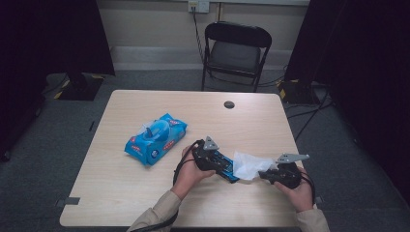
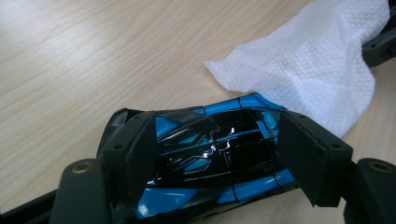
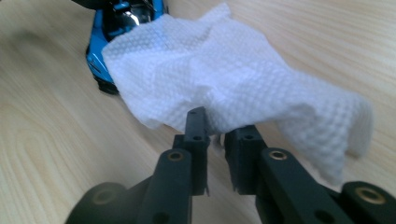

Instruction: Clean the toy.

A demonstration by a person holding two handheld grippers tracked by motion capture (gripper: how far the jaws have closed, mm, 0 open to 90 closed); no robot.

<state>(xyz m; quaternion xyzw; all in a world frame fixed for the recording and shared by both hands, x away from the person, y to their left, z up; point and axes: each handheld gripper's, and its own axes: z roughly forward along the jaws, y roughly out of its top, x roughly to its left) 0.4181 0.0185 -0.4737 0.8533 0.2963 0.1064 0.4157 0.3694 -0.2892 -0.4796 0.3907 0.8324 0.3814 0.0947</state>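
Dimpled white wipe [image 3: 233, 79], glossy blue toy car [image 2: 215, 149]

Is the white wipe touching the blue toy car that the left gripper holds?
Touching. In the right gripper view the white wipe lies over the end of the blue toy car; in the left gripper view its edge meets the car's tip with no gap.

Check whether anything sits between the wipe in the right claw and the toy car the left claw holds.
Nothing visible does. The white wipe in the right claw already drapes against the end of the blue toy car, which the left claw clamps on the table.
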